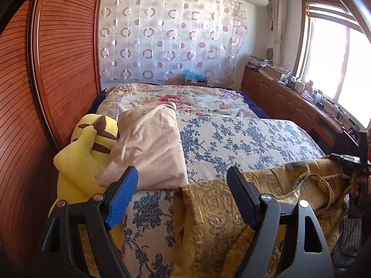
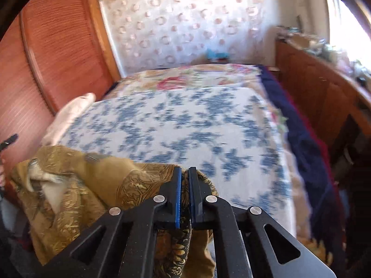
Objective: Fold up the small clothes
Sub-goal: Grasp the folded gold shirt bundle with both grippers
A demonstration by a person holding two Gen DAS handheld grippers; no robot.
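At six o'clock on the bed [image 2: 162, 125], the gold brocade garment [image 2: 76, 185] lay rumpled: soft, light, probably slippery. Right tongs [image 2: 185, 173] pinched its hem; left tongs [image 1: 183, 178] gaped empty above. Hem corners suit gripping.

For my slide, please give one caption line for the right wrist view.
Right gripper shut on a gold garment at the near edge of the bed.
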